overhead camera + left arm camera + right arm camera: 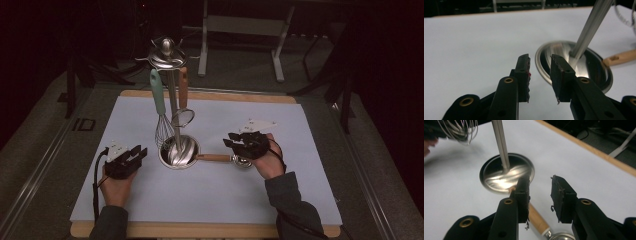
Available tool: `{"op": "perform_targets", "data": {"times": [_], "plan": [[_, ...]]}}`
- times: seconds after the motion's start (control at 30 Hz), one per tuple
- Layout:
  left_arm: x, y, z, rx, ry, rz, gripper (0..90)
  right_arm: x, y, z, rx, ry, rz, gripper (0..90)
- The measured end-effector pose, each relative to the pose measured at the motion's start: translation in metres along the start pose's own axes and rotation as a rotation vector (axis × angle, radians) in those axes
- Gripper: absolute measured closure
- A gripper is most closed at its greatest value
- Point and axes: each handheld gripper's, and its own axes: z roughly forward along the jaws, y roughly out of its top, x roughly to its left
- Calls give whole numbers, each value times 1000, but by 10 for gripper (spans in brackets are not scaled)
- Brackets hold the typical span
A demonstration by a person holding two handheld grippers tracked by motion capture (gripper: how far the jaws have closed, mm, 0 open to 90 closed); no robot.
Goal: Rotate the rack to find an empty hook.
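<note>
On the desk (125,200), a wood-handled spoon (220,158) lies unhung beside the rack (178,150), under the released right claw (237,140). A whisk (161,117) is hung; the left claw (137,155) is released.

You had the wooden-handled measuring spoon (227,158) lying flat on the white mat, its handle end touching the stand's round steel base (179,152).

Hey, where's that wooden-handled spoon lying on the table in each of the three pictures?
High view: wooden-handled spoon lies centre, right of the stand's round base.
Left gripper view: handle at right edge.
Right gripper view: handle bottom centre, below the jaws.
Shared landmark: the round base.
</note>
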Motion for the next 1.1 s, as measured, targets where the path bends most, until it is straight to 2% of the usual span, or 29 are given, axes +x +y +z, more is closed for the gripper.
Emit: {"op": "perform_targets", "data": {"times": [0.03,0.07,0.13,0.2,0.23,0.4,0.43,0.47,0.5,0.63,0.8,0.9,0.97,1.03,1.1], "plan": [[-1,4,-4,-24,-4,-7,690,-1,-8,2,21,1,3,673],[-1,4,-4,-24,-4,-7,688,-1,-8,2,21,1,3,673],[-2,9,-9,-58,-6,-20,686,-5,-18,5,39,5,24,671],[-3,15,-14,-96,-26,-38,686,-6,-21,5,48,8,36,669],[-3,18,-15,-106,-31,-38,687,-10,-26,7,61,5,53,664],[-6,30,-22,-166,-48,-49,691,-15,-35,6,76,2,70,631],[-6,30,-22,-166,-48,-49,694,-15,-35,6,76,2,70,631],[-9,36,-26,-197,-58,-56,696,-17,-41,6,94,-11,75,620],[-10,38,-27,-207,-63,-57,698,-18,-43,6,96,-10,85,613],[-17,44,-30,-236,-79,-49,701,-19,-48,6,95,-10,93,600],[-28,58,-38,-283,-97,-20,716,-21,-55,6,110,-18,101,601],[-32,66,-42,-310,-108,-6,760,-22,-60,6,119,-24,105,603],[-34,72,-46,-332,-99,8,788,-22,-64,6,120,-23,119,610],[-35,77,-49,-359,-99,11,818,-22,-68,8,116,-21,131,617],[-37,83,-53,-387,-103,10,839,-21,-72,11,138,-28,129,618]]}}
